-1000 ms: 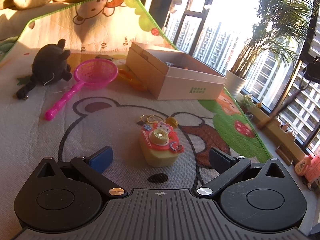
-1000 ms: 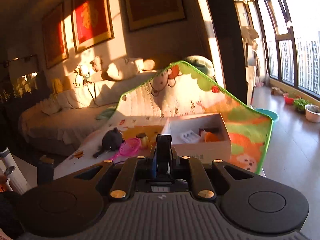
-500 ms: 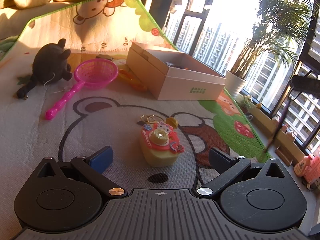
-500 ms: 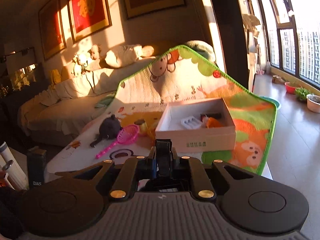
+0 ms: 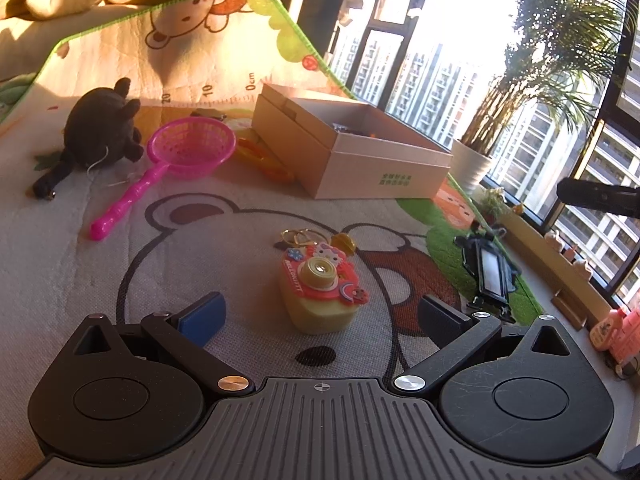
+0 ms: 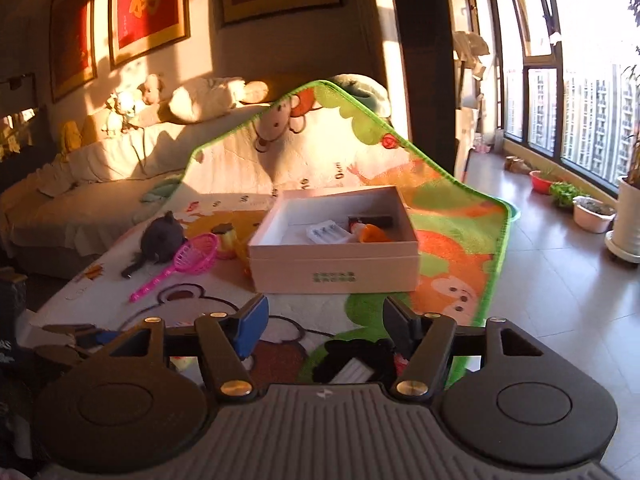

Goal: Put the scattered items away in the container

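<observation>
Left wrist view: left tool (image 5: pixel 322 312) spread wide, pinching nothing, with the toy camera (image 5: pixel 320 296) upright on the play mat (image 5: pixel 120 280) just ahead of the gap and roughly centred between the two pads. Probably the next pick for this side. Ease forward and down until both pads flank the yellow body, not the raised lens or the pink stickers. Close slowly; expect a hard, slightly rounded shell that may twist if caught off centre. Mind the key rings (image 5: pixel 298 236) trailing beyond the toy, likely to swing on lifting.

Right wrist view: right tool (image 6: pixel 327 322) with jaws opening and nothing pressed between the pads. Beneath the gap, partly hidden by the tool body, a black framed item (image 6: pixel 352 366) flat on the mat. Whether the pads can reach its edges: not clear from this angle. Judged best to drop lower, straddle the narrow side, and only then squeeze.

Ahead of both tools, the open cardboard box (image 6: pixel 336 268), already holding a few small pieces. Carry each item over the near wall and release low inside. Further off, left of the box: pink strainer (image 5: pixel 188 152) and dark plush toy (image 5: pixel 100 132), not yet put away.
</observation>
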Tool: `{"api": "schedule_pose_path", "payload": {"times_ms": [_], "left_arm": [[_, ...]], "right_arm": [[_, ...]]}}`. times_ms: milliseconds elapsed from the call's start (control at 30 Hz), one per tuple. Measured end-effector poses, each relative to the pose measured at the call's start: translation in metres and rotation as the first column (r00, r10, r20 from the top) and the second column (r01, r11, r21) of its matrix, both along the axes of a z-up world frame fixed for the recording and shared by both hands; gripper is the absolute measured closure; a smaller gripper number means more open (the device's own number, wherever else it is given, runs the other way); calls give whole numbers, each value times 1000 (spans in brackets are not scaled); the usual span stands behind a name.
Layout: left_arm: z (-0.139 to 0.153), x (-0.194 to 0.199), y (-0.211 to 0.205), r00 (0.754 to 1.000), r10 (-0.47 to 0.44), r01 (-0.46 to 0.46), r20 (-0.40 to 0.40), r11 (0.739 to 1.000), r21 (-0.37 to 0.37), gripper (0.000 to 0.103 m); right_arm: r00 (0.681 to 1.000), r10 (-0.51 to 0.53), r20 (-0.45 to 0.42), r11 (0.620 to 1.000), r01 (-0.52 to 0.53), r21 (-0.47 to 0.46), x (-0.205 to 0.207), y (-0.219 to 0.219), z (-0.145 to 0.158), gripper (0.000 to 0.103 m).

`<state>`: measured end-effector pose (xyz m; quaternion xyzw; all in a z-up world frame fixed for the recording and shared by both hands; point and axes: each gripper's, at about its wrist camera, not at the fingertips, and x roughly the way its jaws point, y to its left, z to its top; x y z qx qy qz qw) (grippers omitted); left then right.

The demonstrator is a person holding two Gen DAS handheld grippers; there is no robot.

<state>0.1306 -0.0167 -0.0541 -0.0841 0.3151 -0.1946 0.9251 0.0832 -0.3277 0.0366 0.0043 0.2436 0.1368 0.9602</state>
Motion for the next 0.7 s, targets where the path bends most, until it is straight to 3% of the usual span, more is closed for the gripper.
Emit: {"api": "schedule_pose_path", "payload": {"times_ms": [100, 200, 267, 500, 633, 700], "left_arm": [[0, 0, 0, 1000, 0, 0, 0, 1000, 3, 0], [0, 0, -2, 1000, 0, 0, 1, 1000, 16, 0], [0, 0, -3, 1000, 0, 0, 1, 1000, 22, 0], [0, 0, -4, 1000, -1, 1, 2, 1000, 23, 0], [0, 0, -3, 1000, -1, 1, 1, 1000, 14, 0], [0, 0, -2, 1000, -2, 2, 1, 1000, 12, 0]], "right_arm": [[999, -40, -27, 999, 39, -36, -1, -6, -10, 33], [992, -73, -107, 997, 69, -40, 2, -5, -30, 20], [981, -76, -178, 997, 71, -33, 5, 2, -48, 20], [944, -145, -295, 988, 153, 7, 33, 18, -76, 20], [954, -128, -273, 992, 128, -17, 53, 33, -79, 18], [965, -79, -248, 995, 63, -73, 65, 42, -83, 18]]}}
